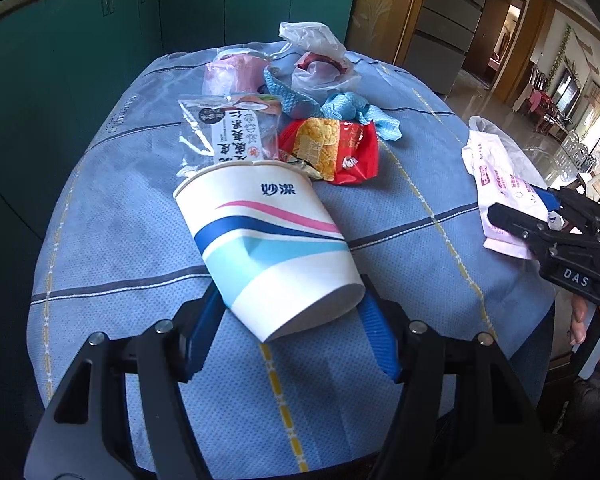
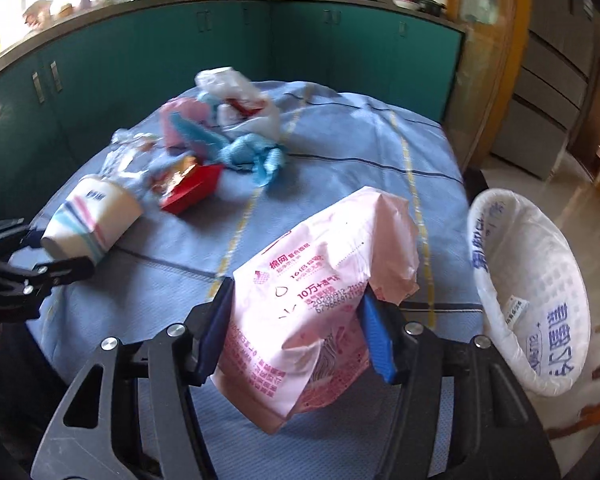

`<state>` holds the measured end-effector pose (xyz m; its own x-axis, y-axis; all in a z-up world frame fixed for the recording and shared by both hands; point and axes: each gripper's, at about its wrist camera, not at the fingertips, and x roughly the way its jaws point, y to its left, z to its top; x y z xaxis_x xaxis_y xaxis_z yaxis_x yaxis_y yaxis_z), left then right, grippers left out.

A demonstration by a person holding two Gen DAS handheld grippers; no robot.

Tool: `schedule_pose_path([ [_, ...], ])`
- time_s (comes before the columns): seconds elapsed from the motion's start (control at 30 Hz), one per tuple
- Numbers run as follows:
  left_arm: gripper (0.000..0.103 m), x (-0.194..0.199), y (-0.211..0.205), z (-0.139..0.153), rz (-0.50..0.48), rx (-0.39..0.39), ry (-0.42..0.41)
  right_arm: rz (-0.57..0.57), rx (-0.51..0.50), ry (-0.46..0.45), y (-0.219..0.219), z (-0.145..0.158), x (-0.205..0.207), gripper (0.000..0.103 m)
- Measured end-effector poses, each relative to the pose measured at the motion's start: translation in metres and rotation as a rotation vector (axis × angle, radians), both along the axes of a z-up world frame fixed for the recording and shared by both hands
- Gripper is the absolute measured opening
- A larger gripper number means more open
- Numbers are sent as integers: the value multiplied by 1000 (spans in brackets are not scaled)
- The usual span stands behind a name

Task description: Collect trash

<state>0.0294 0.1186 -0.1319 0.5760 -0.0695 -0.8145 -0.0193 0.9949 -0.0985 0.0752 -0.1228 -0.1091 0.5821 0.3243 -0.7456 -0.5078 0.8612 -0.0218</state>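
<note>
The left gripper (image 1: pixel 290 316) was clamped on the base of a paper cup (image 1: pixel 268 240) lying tilted near the table's (image 1: pixel 400 240) near edge, mouth toward the litter farther in. The right gripper (image 2: pixel 294 332) was closed on a pink wrapper (image 2: pixel 312 300) held clear of the cloth by the table's right edge, just beside the lined bin (image 2: pixel 540 292) standing off that edge. A red snack packet (image 1: pixel 332 148), a clear label bag (image 1: pixel 236 128), a blue cloth (image 1: pixel 340 108) and a white plastic bag (image 1: pixel 316 56) remained clustered toward the far edge. The wrapper looked limp and was pinched only across its middle, so it could slip free or catch on the bin's rim and fall outside. The cup, squeezed at its thin wall, might crumple or pivot out of the pads when lifted.
</note>
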Motion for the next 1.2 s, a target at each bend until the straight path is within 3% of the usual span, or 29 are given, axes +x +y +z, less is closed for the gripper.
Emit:
schedule_pose_path([
  [0.13, 81, 2, 6, 2, 31, -12, -9, -74, -68, -45, 2, -1, -2, 94],
  [0.27, 89, 8, 1, 3, 31, -29, -15, -103, -82, -22, 5, -7, 4, 95],
  [0.4, 86, 15, -12, 1, 5, -1, -26, -132, -79, 5, 6, -14, 11, 95],
  [0.43, 80, 16, -15, 1, -3, 8, -24, -136, -62, 12, 4, -14, 11, 93],
  [0.47, 72, 17, -18, -1, -18, 15, -14, -136, -53, 16, 4, -14, 11, 83],
  [0.53, 70, 16, -19, -2, -25, 9, -13, -134, -49, 35, 2, -16, 13, 69],
  [0.63, 70, 14, -17, -1, -22, 3, -15, -126, -46, 32, 0, -17, 12, 57],
  [0.97, 69, -3, -10, 24, -14, 20, -76, -151, 30, -15, -21, 9, 3, 51],
  [1.07, 66, -8, -11, 35, -16, 27, -104, -160, 46, -47, -30, 19, -1, 51],
  [1.13, 56, -10, -10, 41, -17, 29, -119, -175, 52, -63, -37, 25, -2, 51],
  [1.2, 57, -10, -11, 43, -20, 29, -124, -186, 54, -66, -42, 27, -3, 51],
])
